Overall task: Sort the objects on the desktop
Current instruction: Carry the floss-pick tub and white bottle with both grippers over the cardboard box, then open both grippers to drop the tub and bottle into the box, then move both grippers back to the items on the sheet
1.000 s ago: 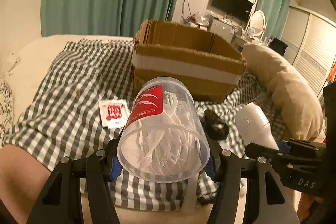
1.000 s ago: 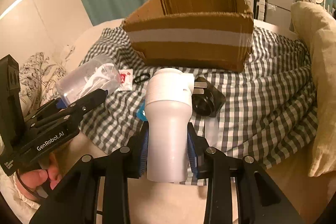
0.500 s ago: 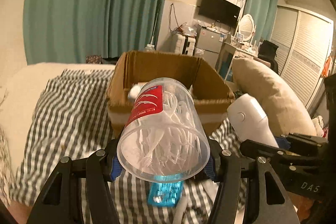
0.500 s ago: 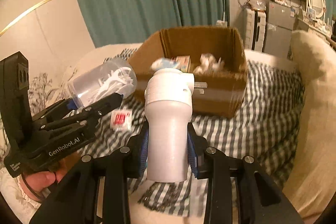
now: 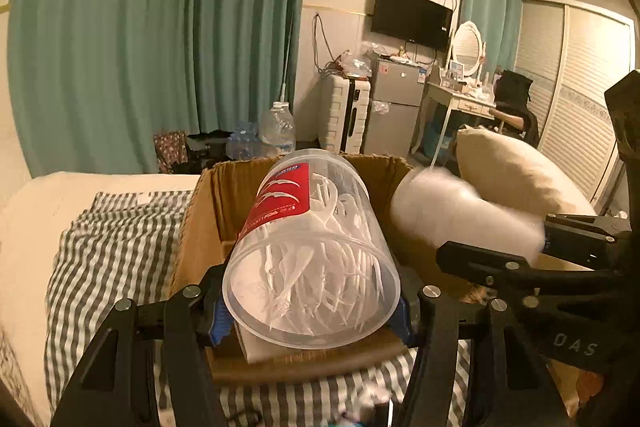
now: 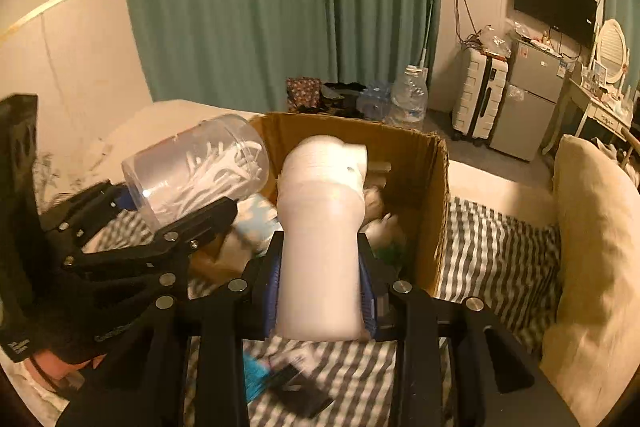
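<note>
The bed [image 5: 120,247], spread with a grey checked cloth, is seen to carry an open cardboard box [image 5: 200,227], with a beige pillow [image 6: 592,247] lying to the right of it. A second ago the box was viewed from lower down and farther off, its taped side wall facing both cameras; now its inside is looked into from above, and soft white and pale blue items are made out in it, too blurred to be named. Both carried things have therefore been raised and brought forward until they hang over the near edge of the box.

The white bottle-shaped appliance [image 6: 320,227] is clamped by its body in the right claw [image 6: 320,291], the blue pads pressed to both sides, its rounded head held over the box opening. The clear plastic tub of floss picks [image 5: 312,259], marked with a red label, is clamped on its side in the left claw [image 5: 312,303], its round base turned to the camera and its far end held above the box. Neither grip has altered.

A small blue packet [image 6: 256,375] and a dark object beside it are left on the cloth below.

The transport is judged nearly finished; release into the box is judged to be the next step.
</note>
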Action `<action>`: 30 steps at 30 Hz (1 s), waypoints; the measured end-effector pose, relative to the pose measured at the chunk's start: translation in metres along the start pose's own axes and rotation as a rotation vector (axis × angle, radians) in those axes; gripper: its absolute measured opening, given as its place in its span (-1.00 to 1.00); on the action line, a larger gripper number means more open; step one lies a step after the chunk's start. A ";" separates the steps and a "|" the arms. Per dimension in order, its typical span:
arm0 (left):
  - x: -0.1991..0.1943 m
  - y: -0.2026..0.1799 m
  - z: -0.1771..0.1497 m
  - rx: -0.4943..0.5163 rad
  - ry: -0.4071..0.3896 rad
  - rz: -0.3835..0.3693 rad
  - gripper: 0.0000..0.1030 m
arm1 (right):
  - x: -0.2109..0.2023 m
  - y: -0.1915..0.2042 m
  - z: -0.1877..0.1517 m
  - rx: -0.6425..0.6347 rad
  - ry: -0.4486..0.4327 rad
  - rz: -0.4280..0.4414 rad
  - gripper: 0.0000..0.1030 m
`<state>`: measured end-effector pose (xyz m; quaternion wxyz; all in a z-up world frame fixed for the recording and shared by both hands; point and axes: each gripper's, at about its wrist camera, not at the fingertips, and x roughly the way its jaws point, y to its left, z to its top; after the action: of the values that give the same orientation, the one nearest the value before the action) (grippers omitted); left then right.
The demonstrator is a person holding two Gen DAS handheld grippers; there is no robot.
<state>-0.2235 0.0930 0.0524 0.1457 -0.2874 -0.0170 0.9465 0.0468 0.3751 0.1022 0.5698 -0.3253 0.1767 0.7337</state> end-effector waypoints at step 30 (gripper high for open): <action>-0.100 0.025 -0.060 -0.003 -0.062 0.160 1.00 | -0.091 -0.008 -0.086 0.187 -0.176 -0.120 0.93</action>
<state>-0.1178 0.0377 0.0535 0.0687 -0.2585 0.0002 0.9636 0.0903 0.2575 0.1027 0.6539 -0.2151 0.1737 0.7043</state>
